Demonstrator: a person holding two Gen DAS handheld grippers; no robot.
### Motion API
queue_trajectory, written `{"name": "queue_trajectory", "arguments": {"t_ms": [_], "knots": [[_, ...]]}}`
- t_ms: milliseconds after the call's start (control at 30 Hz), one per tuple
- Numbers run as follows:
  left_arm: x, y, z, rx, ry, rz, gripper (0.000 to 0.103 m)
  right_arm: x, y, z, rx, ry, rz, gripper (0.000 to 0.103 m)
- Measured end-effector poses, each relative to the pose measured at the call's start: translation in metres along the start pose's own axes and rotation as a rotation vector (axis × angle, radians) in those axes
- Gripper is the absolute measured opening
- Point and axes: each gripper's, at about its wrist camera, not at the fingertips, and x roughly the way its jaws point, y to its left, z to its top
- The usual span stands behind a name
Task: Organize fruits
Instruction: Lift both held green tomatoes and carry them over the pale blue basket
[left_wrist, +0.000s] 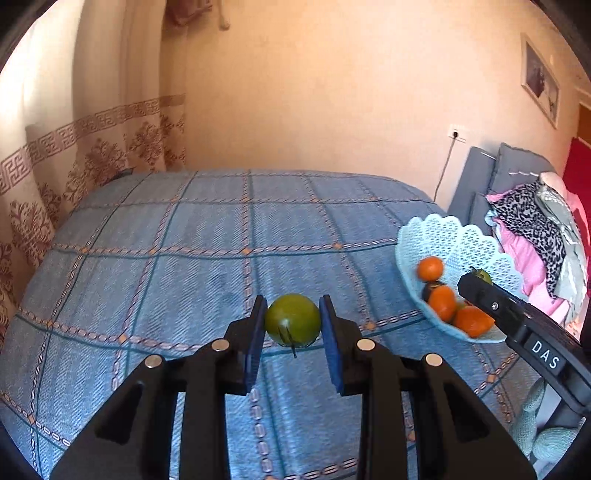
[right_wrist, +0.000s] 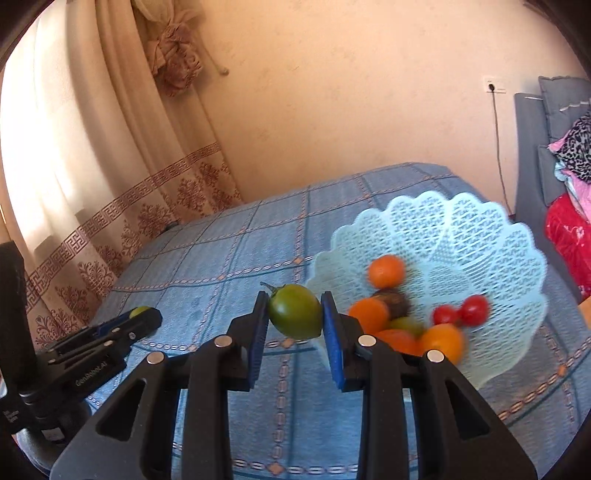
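Grippers each clench a green fruit: left gripper holds a round green fruit low over the blue plaid cloth, w/ the stem toward the camera. To its right, right gripper pinches an oval green fruit at the near rim of the pale lace bowl, which holds oranges & red ones. Best approach, I'd judge: carry each over the rim, lower before letting go, and keep the grippers apart.

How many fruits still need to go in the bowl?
Done: oranges and red tomatoes already sit in the lacy bowl. In hand: the left gripper clamps one green fruit, and the right gripper clamps another green fruit near the bowl. Left: dropping those two in; no loose fruit shows on the blue bedspread.
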Motion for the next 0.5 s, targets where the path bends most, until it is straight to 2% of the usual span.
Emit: {"name": "queue_trajectory", "arguments": {"t_ms": [500], "knots": [[0.014, -0.079, 0.033, 0.104, -0.031, -0.085, 0.029, -0.022, -0.067, 0.017, 0.067, -0.057, -0.102, 0.030]]}}
